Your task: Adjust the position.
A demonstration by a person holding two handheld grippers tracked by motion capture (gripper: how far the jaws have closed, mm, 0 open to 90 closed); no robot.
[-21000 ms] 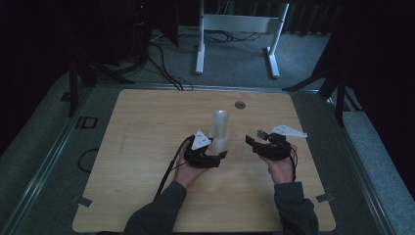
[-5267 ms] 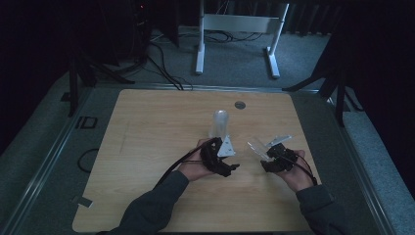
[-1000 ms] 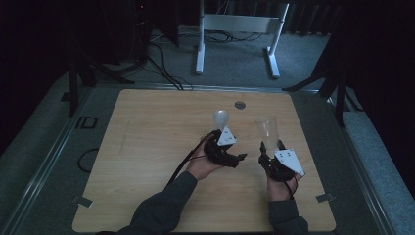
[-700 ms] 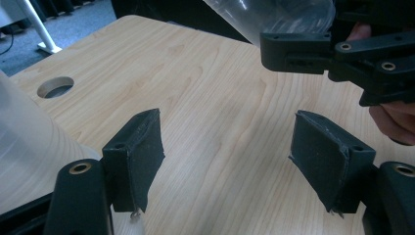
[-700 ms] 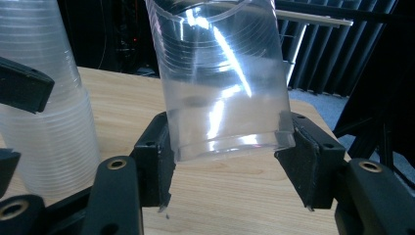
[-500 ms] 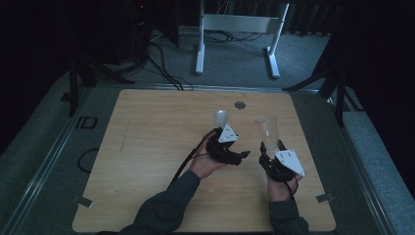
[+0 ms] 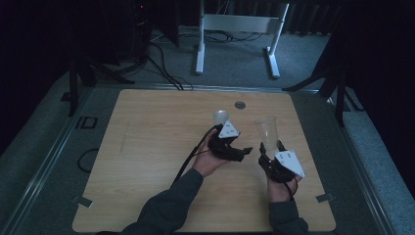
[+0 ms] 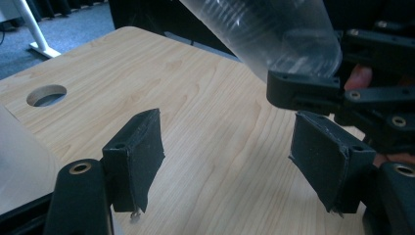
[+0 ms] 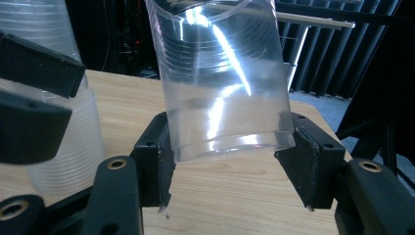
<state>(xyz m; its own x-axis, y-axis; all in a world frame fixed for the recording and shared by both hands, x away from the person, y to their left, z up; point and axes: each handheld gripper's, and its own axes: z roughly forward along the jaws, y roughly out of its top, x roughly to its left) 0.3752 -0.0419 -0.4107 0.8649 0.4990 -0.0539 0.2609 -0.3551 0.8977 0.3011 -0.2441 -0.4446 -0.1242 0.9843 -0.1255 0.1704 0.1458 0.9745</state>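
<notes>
Right gripper (image 9: 227,161): your fingers (image 9: 155,156) are clamped on the base of a single clear cup (image 9: 220,83), one pad on each side of its bottom rim. The cup stands mouth-up above the fingers and leans slightly, so the grip is low on the wall; judged, that keeps the open mouth clear for whatever comes next, at the price of a flexing, slippery hold.

Left gripper (image 8: 230,169): your fingers (image 8: 139,156) stand wide apart with nothing between them, bare table (image 8: 205,98) showing through the gap. The held cup passes above and beyond your right-hand finger, not between the pads.

Outward: a stack of clear cups (image 7: 220,117) stands upright on the table just past your left gripper (image 7: 240,152); it appears at the left of the right gripper view, close beside the held cup, whether touching I cannot tell. Judged: the single cup is held off the stack, clear of it.

In the high view your right gripper (image 7: 271,147) holds the cup (image 7: 267,130) near the table's right-hand side. A round hole (image 7: 240,105) lies in the table beyond both.
</notes>
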